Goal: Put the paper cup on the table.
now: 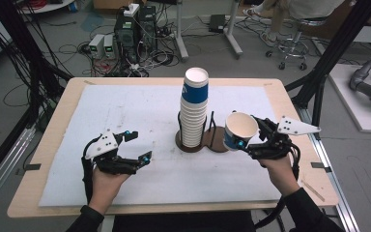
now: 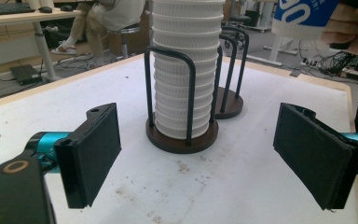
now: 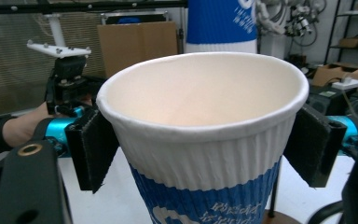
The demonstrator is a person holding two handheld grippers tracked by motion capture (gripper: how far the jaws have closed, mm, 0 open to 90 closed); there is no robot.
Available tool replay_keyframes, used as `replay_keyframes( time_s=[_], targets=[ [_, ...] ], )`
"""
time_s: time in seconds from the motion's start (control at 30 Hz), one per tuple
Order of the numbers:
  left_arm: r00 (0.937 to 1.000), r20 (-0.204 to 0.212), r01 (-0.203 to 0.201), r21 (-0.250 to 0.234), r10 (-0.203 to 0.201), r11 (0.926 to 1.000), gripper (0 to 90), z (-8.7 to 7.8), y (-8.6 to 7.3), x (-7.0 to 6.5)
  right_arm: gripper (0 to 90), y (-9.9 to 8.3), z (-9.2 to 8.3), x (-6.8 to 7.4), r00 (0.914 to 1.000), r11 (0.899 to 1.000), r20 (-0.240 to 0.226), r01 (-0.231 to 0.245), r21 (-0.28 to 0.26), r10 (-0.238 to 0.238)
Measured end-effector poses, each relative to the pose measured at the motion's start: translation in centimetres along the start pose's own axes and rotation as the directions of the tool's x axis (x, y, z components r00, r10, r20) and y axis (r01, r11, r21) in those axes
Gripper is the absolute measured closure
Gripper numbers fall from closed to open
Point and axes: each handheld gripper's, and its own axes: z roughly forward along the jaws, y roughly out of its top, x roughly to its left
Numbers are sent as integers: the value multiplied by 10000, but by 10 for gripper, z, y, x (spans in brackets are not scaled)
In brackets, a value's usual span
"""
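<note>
Work in hand: a single paper cup (image 1: 240, 130) is being carried beside the stack of cups (image 1: 193, 108), which stands in a wire holder on the white table cover (image 1: 125, 116)

Right gripper (image 1: 251, 140): clenched on the single cup, one black pad on each side of the ribbed wall just under the rim; in the right gripper view the cup (image 3: 205, 135) sits squarely between the jaws, mouth up and tilted a little toward the camera. Gripping high on the wall probably keeps the thin paper from buckling and leaves the bottom free to go into something

Where the cup is: in the air, off the table, just right of the stack and above the second round base (image 1: 217, 140), lower than the top of the stack

Second base: empty, touching or nearly touching the first holder; the cup may be meant for it, though I cannot tell

Left gripper (image 1: 137, 145): released, nothing between its jaws; its own view shows both pads wide apart with the holder (image 2: 182, 135) framed between them farther off

Left hand (image 1: 104, 186): rests low near the table edge, well apart from the stack, likely waiting so it stays clear of the other arm

Stack: upright, kept straight by the black wire loops, blue cup on top

Risk: a squeeze too hard would crease the cup
</note>
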Motion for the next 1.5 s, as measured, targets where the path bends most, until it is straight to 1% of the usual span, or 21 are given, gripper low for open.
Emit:
replay_keyframes(
  time_s=[0.13, 0.33, 0.43, 0.57, 0.7, 0.8, 0.83, 0.93, 1.0, 1.07, 1.1, 1.13, 1.23, 1.3, 1.37, 1.4, 1.43, 1.47, 1.5],
  targets=[
    [10000, -17, 41, -20, -41, 10000, 147, -1, -1, 1, 202, 6, -6, -5, 9995, 10000, 309, 20, -70, -18],
    [10000, -10, 42, 47, -42, 10000, 147, -1, -1, 2, 202, 10, -17, -16, 9968, 9997, 797, -99, -243, 118],
    [10000, -59, 39, 46, -39, 10000, 147, -1, -2, 1, 203, 10, -23, -22, 9937, 9990, 1105, -152, -411, 196],
    [10000, -30, 42, 88, -42, 10000, 147, -1, -2, 1, 203, 10, -31, -31, 9865, 9987, 1619, -190, -474, 265],
    [10000, -13, 24, 84, -24, 10000, 147, -1, -2, 2, 203, 7, -37, -42, 9774, 9982, 2082, -244, -553, 355],
    [10000, 17, 19, 59, -19, 10000, 147, -1, -2, 1, 203, 6, -42, -49, 9697, 9986, 2419, -218, -485, 330],
    [10000, 6, 16, 30, -16, 10000, 147, -1, -2, 1, 203, 5, -43, -51, 9651, 9987, 2602, -188, -473, 305],
    [10000, 27, 10, 33, -10, 10000, 147, 0, -2, 1, 203, 3, -47, -58, 9569, 9988, 2888, -186, -462, 312],
    [10000, 32, 6, 38, -6, 10000, 147, 0, -2, 1, 203, 1, -48, -63, 9506, 9992, 3093, -176, -358, 278],
    [10000, 21, -1, 36, 1, 10000, 147, 0, -2, 1, 203, -1, -50, -67, 9468, 9992, 3202, -252, -309, 338],
    [10000, 33, -5, 47, 5, 10000, 147, 0, -2, 1, 203, -2, -50, -70, 9426, 9994, 3326, -237, -261, 311],
    [10000, 50, -12, 50, 12, 10000, 147, 0, -2, 1, 203, -4, -51, -71, 9409, 9993, 3370, -271, -241, 337],
    [10000, 53, 11, 84, -11, 10000, 147, 1, -2, 1, 203, -10, -52, -78, 9318, 9991, 3606, -370, -202, 418],
    [10000, 58, 2, 70, -2, 10000, 147, 2, -2, 1, 203, -15, -53, -82, 9232, 9990, 3817, -431, -135, 450],
    [10000, 79, -2, 107, 1, 9999, 147, 3, -2, 1, 203, -19, -54, -85, 9189, 9989, 3917, -461, -120, 471],
    [10000, 82, 20, 96, -21, 10000, 147, 4, -2, 1, 203, -21, -55, -86, 9145, 9984, 4007, -562, -96, 553],
    [10000, 86, 36, 94, -37, 9999, 147, 5, -2, 1, 203, -23, -55, -87, 9126, 9984, 4052, -560, -77, 543],
    [9999, 109, -25, 120, 24, 9999, 147, 5, -2, 1, 203, -25, -55, -89, 9111, 9977, 4071, -677, -56, 641],
    [9999, 111, -26, 137, 24, 9999, 147, 5, -2, 1, 203, -27, -55, -90, 9063, 9977, 4180, -670, -28, 620]
  ],
)
